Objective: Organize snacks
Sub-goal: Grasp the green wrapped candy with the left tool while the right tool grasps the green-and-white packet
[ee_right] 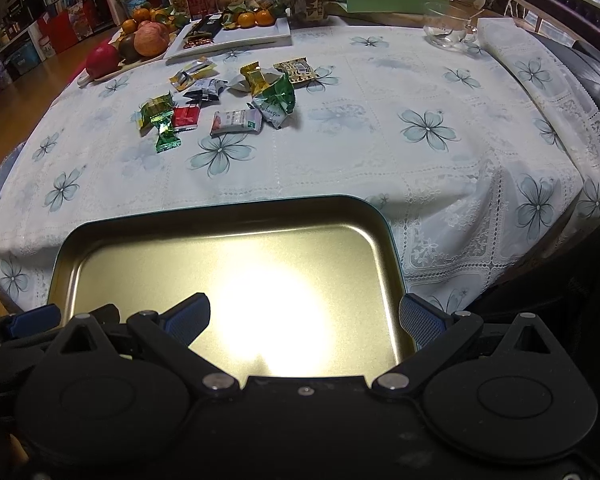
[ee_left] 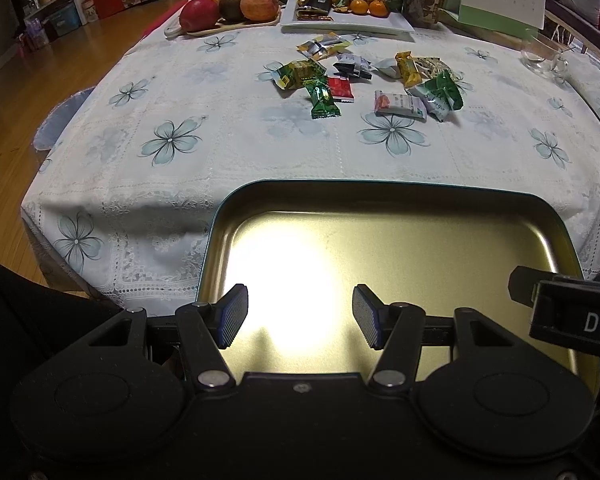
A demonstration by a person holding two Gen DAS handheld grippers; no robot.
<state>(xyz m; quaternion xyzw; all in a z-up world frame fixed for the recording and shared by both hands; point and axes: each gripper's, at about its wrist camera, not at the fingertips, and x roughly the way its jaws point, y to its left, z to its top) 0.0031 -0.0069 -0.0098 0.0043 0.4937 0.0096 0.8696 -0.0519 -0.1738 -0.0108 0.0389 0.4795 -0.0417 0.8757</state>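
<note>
Both hand-held grippers, left (ee_left: pixel 300 316) and right (ee_right: pixel 305 320), hovered open and empty over the tin tray (ee_left: pixel 380 196), snacks (ee_left: pixel 364 80) scattered well ahead.

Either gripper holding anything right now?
No. Left gripper and right gripper are both open and empty above the tin tray.

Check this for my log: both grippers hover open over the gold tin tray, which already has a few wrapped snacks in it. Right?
Not quite: the gold tin tray holds nothing, as both wrist views show. The wrapped snacks lie scattered on the tablecloth farther back. The left gripper and right gripper are indeed open over it.
</note>
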